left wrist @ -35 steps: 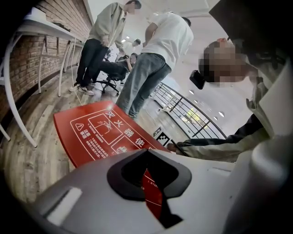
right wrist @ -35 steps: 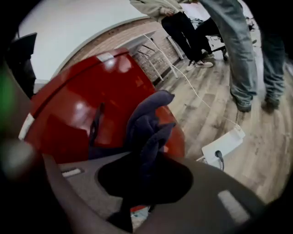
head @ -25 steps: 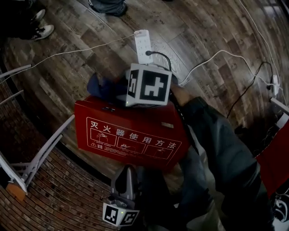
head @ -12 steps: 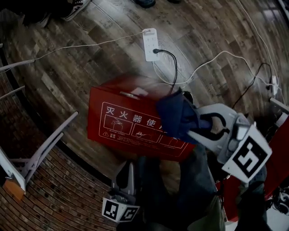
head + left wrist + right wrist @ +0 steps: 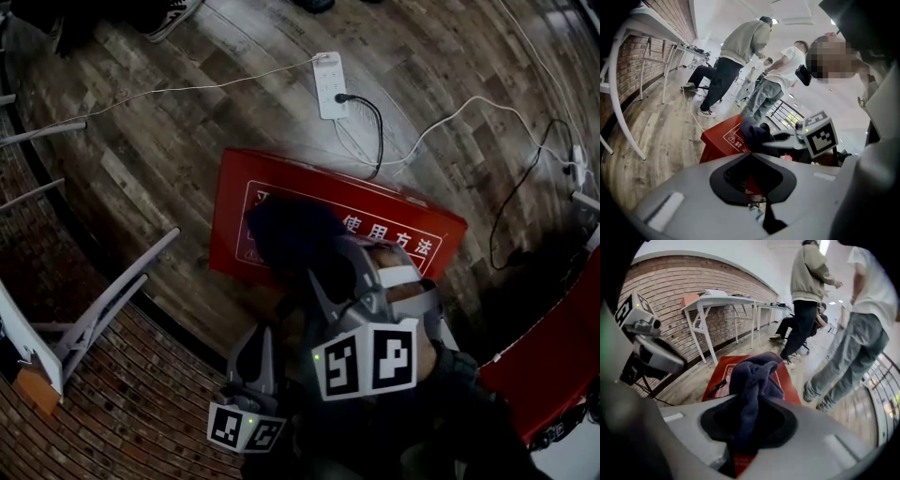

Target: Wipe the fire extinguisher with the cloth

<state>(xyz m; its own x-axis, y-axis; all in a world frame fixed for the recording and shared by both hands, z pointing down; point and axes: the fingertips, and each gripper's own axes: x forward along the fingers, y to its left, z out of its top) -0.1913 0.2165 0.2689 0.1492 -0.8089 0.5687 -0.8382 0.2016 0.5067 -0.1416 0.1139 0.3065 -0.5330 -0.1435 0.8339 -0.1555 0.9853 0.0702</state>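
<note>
- Since the earlier head-view frames, the right gripper (image 5: 328, 270) has swung from the far edge, past the right-hand end, to the near side of the red rectangular fire extinguisher box (image 5: 417, 220). The dark blue, bunched fabric cloth (image 5: 286, 230) now lies over the left part of the box's white-printed face.
- The right gripper's jaws are partly closed and clamp the cloth, which stands bunched beyond their tips.
- The left gripper (image 5: 264, 342) has its jaws fully together with nothing in them. It hangs just beside the box's near edge.
- The box rests on the wooden plank floor (image 5: 187, 141), just ahead of and below the right gripper. Its long axis runs upper left to lower right, across the gripper's line, so a stroke probably goes sideways along it. The right hand is nearer.
- Whether the cloth presses on the face cannot be told. No extinguisher itself shows, and the cloth and gripper hide part of the print.
</note>
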